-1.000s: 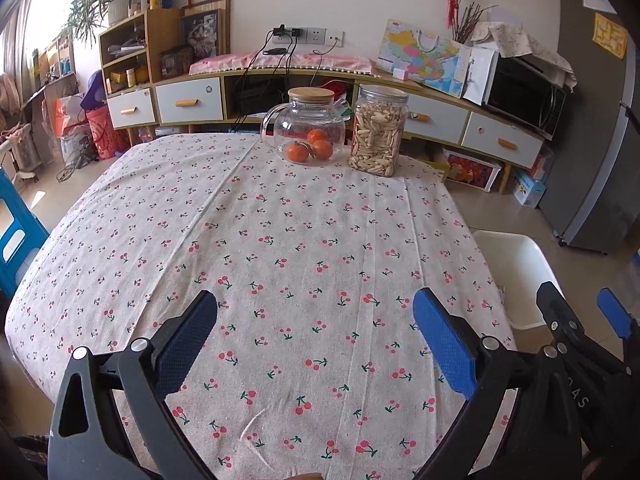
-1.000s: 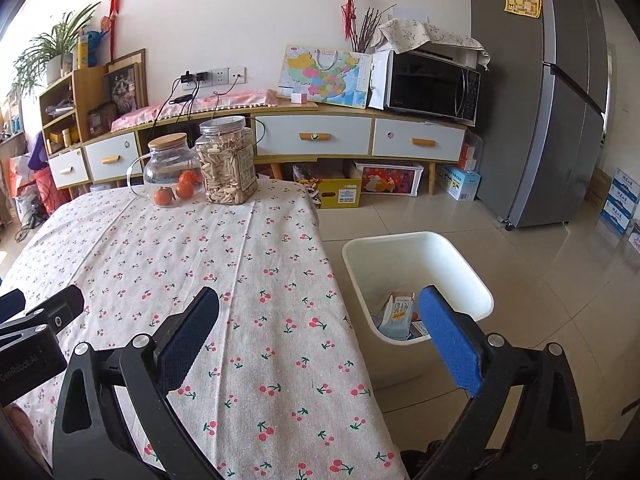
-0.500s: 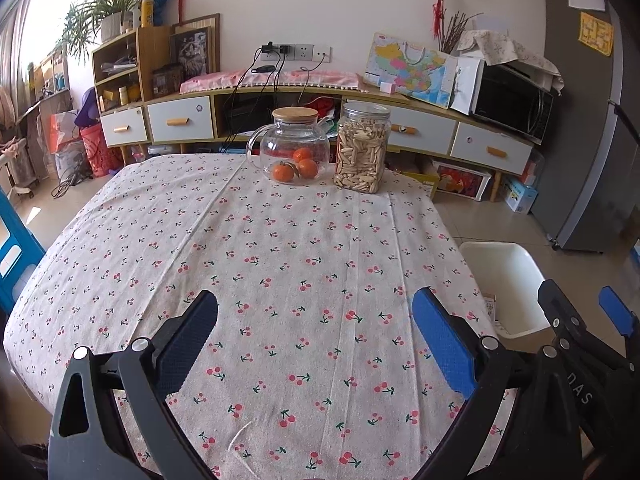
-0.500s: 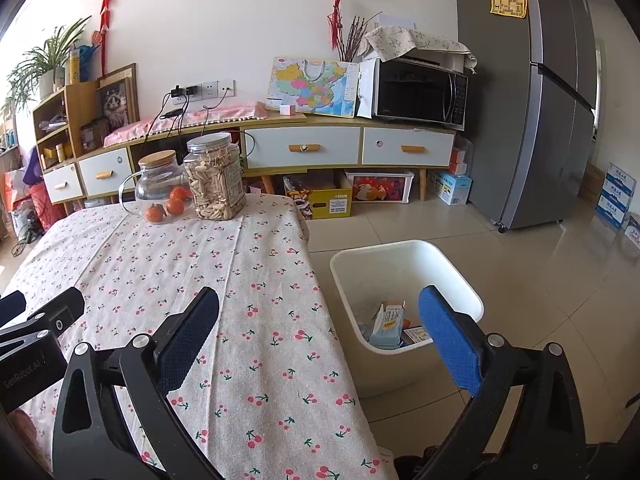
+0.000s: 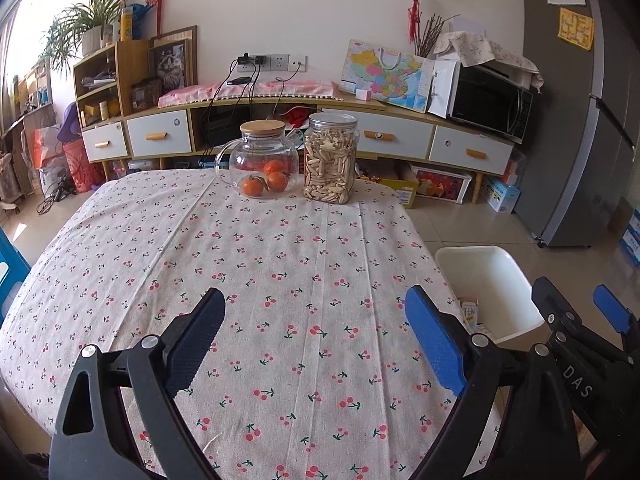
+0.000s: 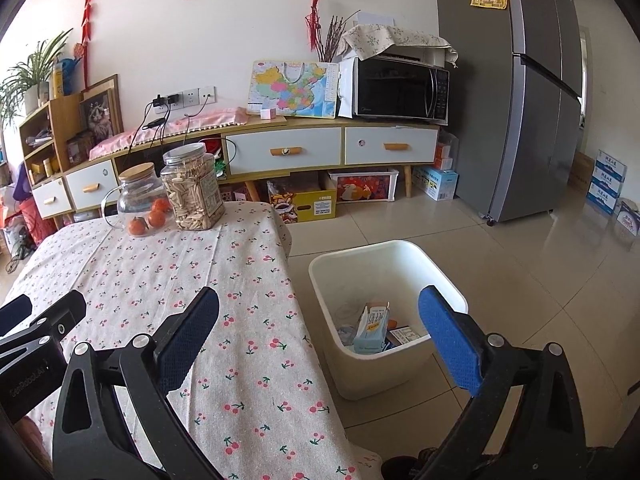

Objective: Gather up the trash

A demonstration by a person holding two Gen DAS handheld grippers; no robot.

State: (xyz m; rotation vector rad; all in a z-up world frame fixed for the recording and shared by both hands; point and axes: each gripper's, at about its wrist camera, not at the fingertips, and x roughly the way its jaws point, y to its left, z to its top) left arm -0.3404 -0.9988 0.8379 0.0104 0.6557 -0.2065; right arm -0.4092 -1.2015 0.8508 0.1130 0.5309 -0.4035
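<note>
A white trash bin [image 6: 442, 280] stands on the floor beside the table's right edge, with a milk carton [image 6: 372, 326] and other scraps inside. The bin [image 5: 480, 251] and a carton [image 5: 468, 309] also show in the left wrist view. My left gripper [image 5: 313, 292] hovers over the cherry-print tablecloth [image 5: 280, 240]; its jaws are closing with nothing between them. My right gripper [image 6: 319, 291] is open and empty, straddling the table's edge and the bin. No loose trash shows on the cloth.
A glass pitcher of oranges [image 5: 262, 160] and a jar of seeds [image 5: 330, 160] stand at the table's far end. Behind are a sideboard [image 6: 284, 152], a microwave [image 6: 400, 88] and a fridge [image 6: 512, 100]. Boxes [image 6: 608, 184] sit on the floor.
Both grippers have drawn back and risen a little, so the jars look farther off and more of the bin shows in the left view. The left jaws have narrowed slightly.
</note>
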